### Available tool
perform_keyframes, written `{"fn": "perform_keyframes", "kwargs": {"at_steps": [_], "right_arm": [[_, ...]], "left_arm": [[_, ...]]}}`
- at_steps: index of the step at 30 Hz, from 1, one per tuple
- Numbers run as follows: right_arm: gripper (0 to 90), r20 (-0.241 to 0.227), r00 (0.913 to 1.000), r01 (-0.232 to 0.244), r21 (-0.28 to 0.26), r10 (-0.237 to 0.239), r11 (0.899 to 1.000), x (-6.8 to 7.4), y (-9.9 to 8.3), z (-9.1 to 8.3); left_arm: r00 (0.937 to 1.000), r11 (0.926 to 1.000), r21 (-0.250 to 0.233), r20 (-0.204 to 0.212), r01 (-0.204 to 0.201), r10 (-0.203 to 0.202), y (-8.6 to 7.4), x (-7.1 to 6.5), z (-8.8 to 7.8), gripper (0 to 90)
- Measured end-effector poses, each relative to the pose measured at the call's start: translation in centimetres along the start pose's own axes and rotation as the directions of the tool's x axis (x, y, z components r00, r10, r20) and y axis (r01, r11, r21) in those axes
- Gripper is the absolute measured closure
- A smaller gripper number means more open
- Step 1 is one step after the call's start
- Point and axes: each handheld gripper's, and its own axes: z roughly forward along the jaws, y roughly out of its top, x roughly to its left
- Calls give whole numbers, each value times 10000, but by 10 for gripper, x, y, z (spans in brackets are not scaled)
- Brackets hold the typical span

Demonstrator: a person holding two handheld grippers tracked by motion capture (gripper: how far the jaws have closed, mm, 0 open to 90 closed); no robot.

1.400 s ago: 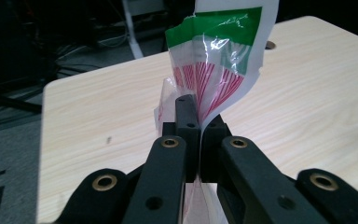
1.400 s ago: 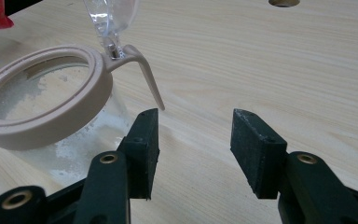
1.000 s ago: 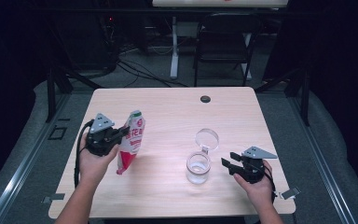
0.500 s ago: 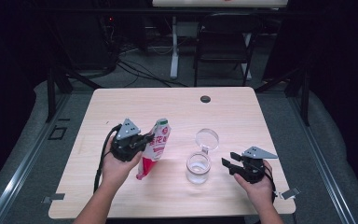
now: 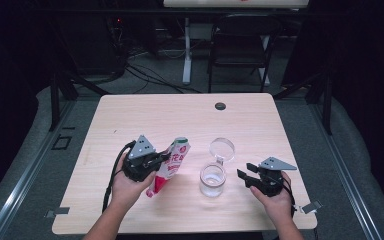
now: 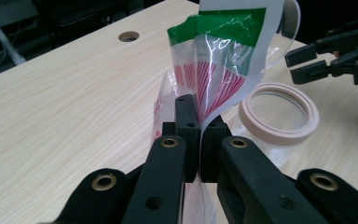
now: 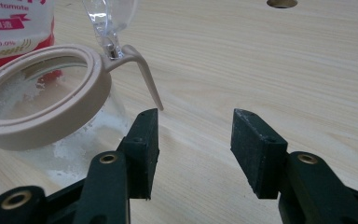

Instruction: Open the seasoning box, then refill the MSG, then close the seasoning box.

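High view: left gripper (image 5: 164, 159) clamped on a red-and-white plastic pouch with a green top band (image 5: 171, 165), held tilted above the pale wooden table (image 5: 130, 115). Long axis of the pouch running from about 7 o'clock at its low end to 1 o'clock at its green top. Clear glass jar with a beige rim (image 5: 213, 179) standing at 3 o'clock from the pouch, near but apart; its round clear lid (image 5: 222, 148) swung open toward 12 o'clock. Right gripper (image 5: 244, 176) resting at 3 o'clock from the jar, jaws apart and empty, pointing at 9 o'clock toward it. Left hand (image 5: 125, 187) carrying the pouch, right hand (image 5: 275, 197) just beside the jar, so nearer to the jar itself. Probably a pour into the jar to come; the green top must then arrive over the rim.

Left gripper view: black jaws pressed tight on the thin film of the pouch (image 6: 214, 70), green band rising toward 12 o'clock. Beige rim of the jar (image 6: 279, 114) at 2 o'clock from the jaws. Whether the top of the pouch is cut open, hard to make out.

Right gripper view: jaws wide, nothing between them. Jar (image 7: 42, 107) at 10 o'clock, white grains inside, its beige latch lever (image 7: 147, 79) close above the left jaw, seemingly not touching. Pouch (image 7: 14, 28) behind, cut off by the frame.
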Motion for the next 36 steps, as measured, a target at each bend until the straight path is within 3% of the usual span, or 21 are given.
{"fn": "perform_keyframes", "kwargs": {"at_steps": [8,12,16,19,23,27,31,36], "right_arm": [[510,-90,9999,137,-368,-140,9992,1,3,-3],[517,-121,9999,-49,-237,46,9997,2,4,-5],[541,-619,9977,-301,-209,288,9993,1,6,-7],[546,-725,9973,-145,-283,124,9995,3,9,-11],[569,-915,9958,39,11,-38,10000,6,15,-14],[624,-885,9947,519,-19,-519,9987,13,26,-24],[658,-1142,9888,914,-435,-958,9949,24,40,-39],[662,-1517,9795,1200,-881,-1324,9889,38,52,-45]], "left_arm": [[9995,10000,-35,312,-43,44,-15,-5,-7,898],[9995,10000,-68,315,57,-55,-25,-7,-12,898],[9993,9999,-2,335,139,-138,-31,-7,-14,897],[9991,9997,-14,345,239,-239,-34,-8,-15,897],[9991,9995,14,269,318,-318,-39,-9,-16,897],[9985,9992,12,365,397,-398,-44,-12,-16,897],[9986,9993,83,391,361,-364,-49,-14,-15,896],[9983,9990,100,379,442,-446,-53,-17,-13,896]]}}
